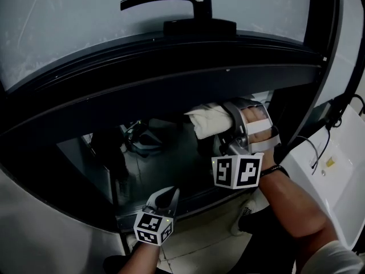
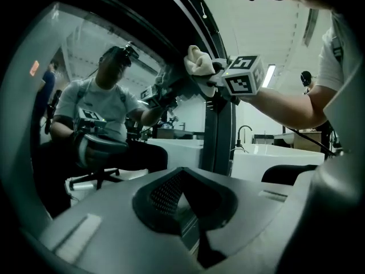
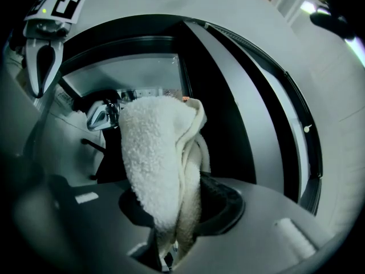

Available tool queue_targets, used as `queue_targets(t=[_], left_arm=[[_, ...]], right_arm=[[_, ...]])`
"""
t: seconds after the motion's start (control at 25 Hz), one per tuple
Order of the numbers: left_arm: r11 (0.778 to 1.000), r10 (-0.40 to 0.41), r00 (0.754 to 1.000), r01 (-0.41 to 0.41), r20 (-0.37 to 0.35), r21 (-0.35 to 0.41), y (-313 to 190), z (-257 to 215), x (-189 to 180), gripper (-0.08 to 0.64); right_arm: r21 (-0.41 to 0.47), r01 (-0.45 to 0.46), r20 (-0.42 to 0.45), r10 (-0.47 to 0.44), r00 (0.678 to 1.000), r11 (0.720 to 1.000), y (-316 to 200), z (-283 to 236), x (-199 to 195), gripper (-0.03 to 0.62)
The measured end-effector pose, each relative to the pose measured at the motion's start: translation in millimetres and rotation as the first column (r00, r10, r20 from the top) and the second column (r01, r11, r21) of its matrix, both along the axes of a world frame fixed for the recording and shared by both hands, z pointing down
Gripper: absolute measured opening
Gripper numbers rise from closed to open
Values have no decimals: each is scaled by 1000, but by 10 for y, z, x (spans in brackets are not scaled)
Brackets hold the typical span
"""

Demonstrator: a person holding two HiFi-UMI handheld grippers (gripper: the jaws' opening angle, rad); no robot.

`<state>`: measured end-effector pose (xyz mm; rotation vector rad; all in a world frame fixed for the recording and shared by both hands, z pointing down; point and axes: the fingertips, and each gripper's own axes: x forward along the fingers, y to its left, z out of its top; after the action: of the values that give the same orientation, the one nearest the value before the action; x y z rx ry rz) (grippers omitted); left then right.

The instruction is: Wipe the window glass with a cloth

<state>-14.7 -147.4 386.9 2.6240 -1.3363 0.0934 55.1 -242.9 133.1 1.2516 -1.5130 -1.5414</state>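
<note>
A white fluffy cloth (image 1: 208,120) is pressed against the dark lower window glass (image 1: 171,158), which reflects a seated person. My right gripper (image 1: 232,124) is shut on the cloth (image 3: 159,164), which hangs folded out of its jaws (image 3: 171,236). The left gripper view shows the same cloth (image 2: 197,59) and right gripper (image 2: 219,79) up at the pane. My left gripper (image 1: 165,198) hangs lower and to the left, below the sill, shut with nothing in it (image 2: 188,207). It also shows in the right gripper view's top left corner (image 3: 41,56).
A thick black window frame (image 1: 171,90) curves across, with a black handle (image 1: 171,4) on the pale upper pane (image 1: 68,27). A white counter (image 1: 339,170) with a dark cable (image 1: 311,147) stands at the right. Tiled floor (image 1: 194,250) lies below.
</note>
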Motion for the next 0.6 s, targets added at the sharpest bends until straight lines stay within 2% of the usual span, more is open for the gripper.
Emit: queue_targets(t=[0.16,0.32,0.4,0.6], left_arm=[[1000,20,1000,-20,-19,-10,-69,60,51,17],[999,32,999,-31,-16,40,-40,-107,69,17],[998,24,1000,-24,-8,56,-41,-146,34,17],[999,6,1000,-5,-17,33,-68,-102,-39,17]], right_arm=[[-5,-5,-19,5,1000,1000,-37,5,-19,124],[-14,-25,-61,24,998,1000,-50,27,-29,124],[-14,-33,-56,33,998,999,-49,28,-27,123],[2,-50,-38,50,998,999,-51,41,-20,112]])
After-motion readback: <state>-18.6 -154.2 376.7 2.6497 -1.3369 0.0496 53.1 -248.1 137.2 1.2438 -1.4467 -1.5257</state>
